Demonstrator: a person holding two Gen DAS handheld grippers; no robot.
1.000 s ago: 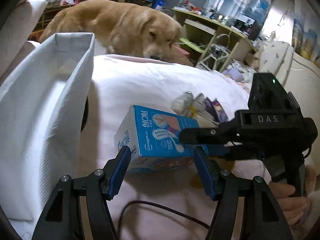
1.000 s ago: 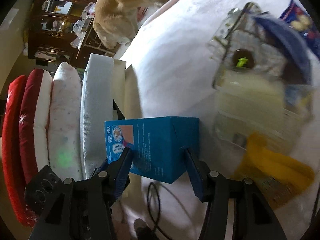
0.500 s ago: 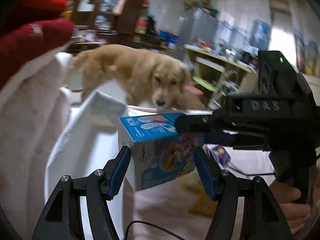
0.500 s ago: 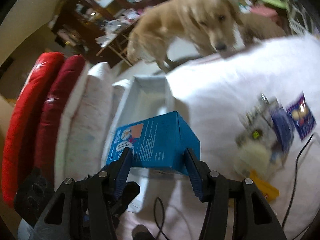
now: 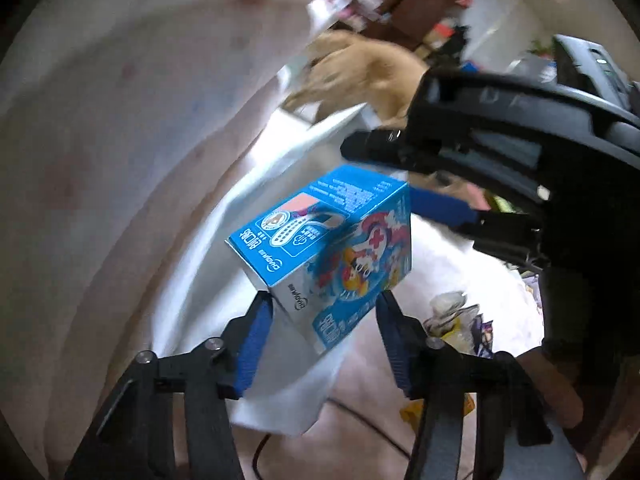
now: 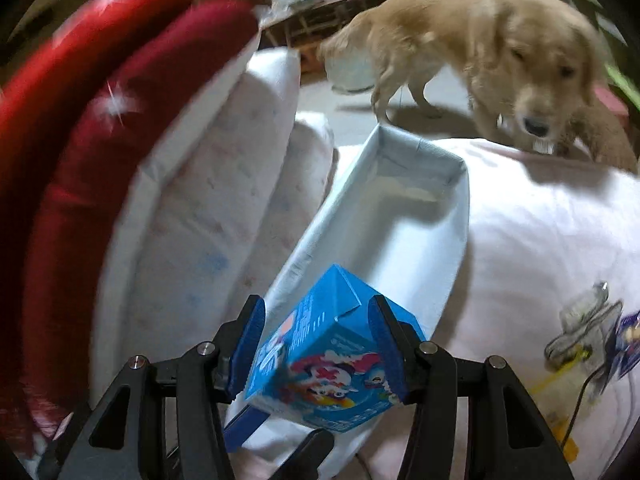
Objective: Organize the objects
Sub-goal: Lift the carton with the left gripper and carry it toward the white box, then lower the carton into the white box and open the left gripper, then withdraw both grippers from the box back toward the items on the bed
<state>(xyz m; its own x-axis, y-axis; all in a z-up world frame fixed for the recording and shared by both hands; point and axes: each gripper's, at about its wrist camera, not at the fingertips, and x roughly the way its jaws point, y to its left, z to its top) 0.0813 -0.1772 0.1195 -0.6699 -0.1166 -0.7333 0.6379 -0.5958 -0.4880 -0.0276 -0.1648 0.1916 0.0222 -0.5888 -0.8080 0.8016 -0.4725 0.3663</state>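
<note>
Two views share one blue box (image 6: 332, 356); the right gripper (image 6: 320, 344) clamps it, tilted, above the near end of a white bin (image 6: 404, 216). Only the right view shows, left to right, red cushions (image 6: 80, 128), the bin's bare inside and a dog (image 6: 500, 56) at the bed's (image 6: 552, 240) far edge. Only the left view shows the left gripper (image 5: 324, 336) — jaws closing, pads not touching the box (image 5: 332, 240) — and the right gripper's body (image 5: 520, 152) reaching in from the right.
</note>
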